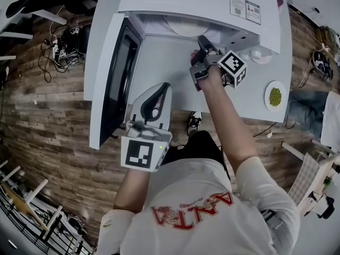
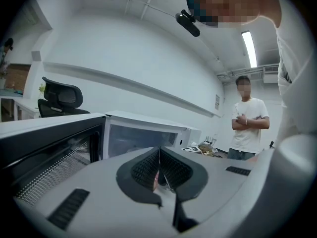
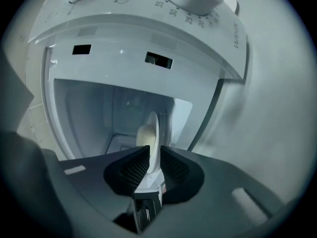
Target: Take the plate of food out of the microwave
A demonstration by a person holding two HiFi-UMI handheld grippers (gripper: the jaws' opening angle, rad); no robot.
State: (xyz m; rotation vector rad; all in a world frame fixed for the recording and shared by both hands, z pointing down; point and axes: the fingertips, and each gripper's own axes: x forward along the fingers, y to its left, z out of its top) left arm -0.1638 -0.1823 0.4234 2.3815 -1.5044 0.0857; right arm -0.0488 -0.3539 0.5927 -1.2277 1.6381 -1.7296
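My left gripper (image 1: 165, 87) hangs closed nearest me, while my right gripper (image 3: 150, 168) pinches the plate (image 3: 151, 131) by its rim, straight ahead inside the microwave (image 3: 130, 36).

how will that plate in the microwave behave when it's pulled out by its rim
The plate looks like rigid white ceramic, so it probably won't flex but could break if dropped. The right gripper has its jaws on the thin rim only, so the plate may sag or slip. The pale food mounded on it could slide if it tilts.
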